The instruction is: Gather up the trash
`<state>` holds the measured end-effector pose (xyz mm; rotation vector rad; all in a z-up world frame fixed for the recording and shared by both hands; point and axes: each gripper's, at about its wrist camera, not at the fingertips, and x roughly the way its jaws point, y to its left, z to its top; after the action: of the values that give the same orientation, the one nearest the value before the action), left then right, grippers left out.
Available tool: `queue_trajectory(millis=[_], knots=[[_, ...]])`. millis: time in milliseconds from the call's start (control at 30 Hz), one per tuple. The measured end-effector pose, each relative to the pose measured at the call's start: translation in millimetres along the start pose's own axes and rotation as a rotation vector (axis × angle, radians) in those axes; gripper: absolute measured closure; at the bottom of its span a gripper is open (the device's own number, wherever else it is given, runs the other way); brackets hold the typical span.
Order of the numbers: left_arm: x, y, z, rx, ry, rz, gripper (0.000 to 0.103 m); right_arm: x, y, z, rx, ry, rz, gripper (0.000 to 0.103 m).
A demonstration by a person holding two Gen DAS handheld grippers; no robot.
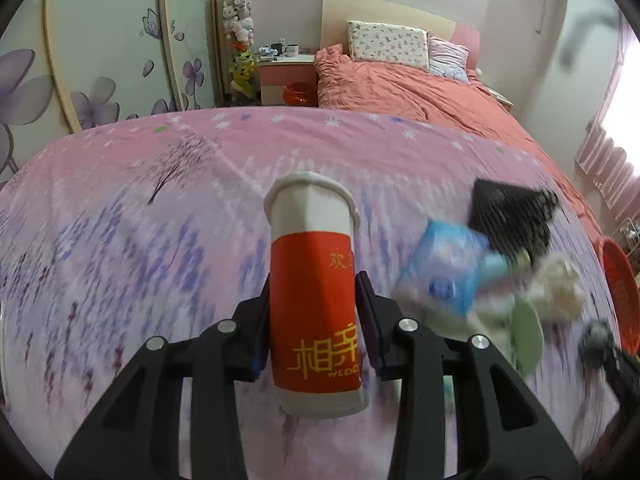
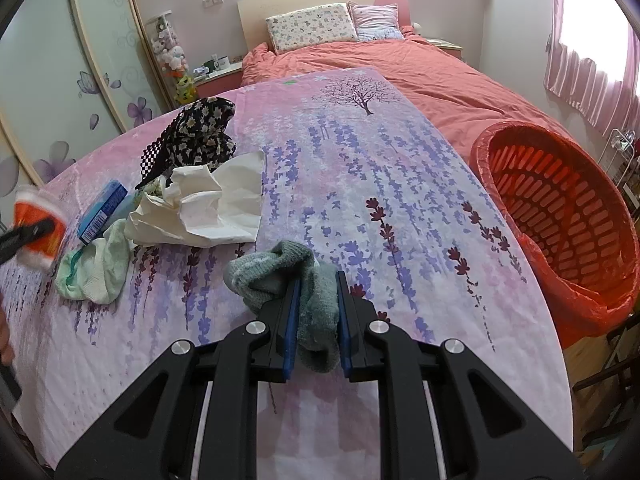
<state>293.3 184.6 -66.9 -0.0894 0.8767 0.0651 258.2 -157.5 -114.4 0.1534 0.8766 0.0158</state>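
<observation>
- While the left gripper (image 1: 316,308) is standing partly open, its two fingers are pressing on the sides of a paper cup (image 1: 314,292), which is sitting upright between them above the table (image 1: 120,240); the squeezed rim is looking slightly dented
- On that cup a red band is carrying yellow Chinese characters and, lower down, the letters "WEDD", the rest being cut off round the curve
- Nearly closed, the right gripper (image 2: 318,312) is clamping a grey-green sock (image 2: 280,272), whose loose end is lying bunched on the lilac flower-printed cloth of the table just beyond the blue pads
- Left of the sock, crumpled white paper (image 2: 204,208) is lying near the middle of the table, touching a pale green sock (image 2: 98,268) at its near left
- Just beyond the pale green sock, a small blue box (image 2: 102,212) is lying; its print is too small to read
- Farther off, a black floral garment (image 2: 196,136) is resting against the paper
- At the right edge of the table an orange slatted basket (image 2: 560,216) with a red liner is standing open, well apart from both grippers
- In the left wrist view the right side is blurring
</observation>
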Motion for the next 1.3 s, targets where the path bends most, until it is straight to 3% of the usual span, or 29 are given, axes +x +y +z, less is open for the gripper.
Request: queue_trajectory(millis=[200,467,667,967,1300], knots=[[-21.0,-3.1,-38.7,0.036,0.036,-0.024,0.064,-0.1,0.8,-1.0,0.005,0.0,0.006,0.087],[-3.8,-15.8,-57.4,0.063,0.08,0.011,0.068,-1.0,-2.4,-1.6,0.019,0.001,0.031,0.085],[-6.1,-22.6,-64.5,0.089,0.025,0.032,0.068,-1.0,-2.2,-2.0,0.015,0.002,0.028,0.084],[-12.0,-2.7,-65.0,-0.001,0.018,-0.018,0.068,-1.1,-3.8,-1.8,0.02,0.002,0.036,0.084],[-13.6,-1.4,-64.4,-0.015,0.017,-0.03,0.067,-1.0,-5.7,-1.9,0.034,0.002,0.056,0.083]])
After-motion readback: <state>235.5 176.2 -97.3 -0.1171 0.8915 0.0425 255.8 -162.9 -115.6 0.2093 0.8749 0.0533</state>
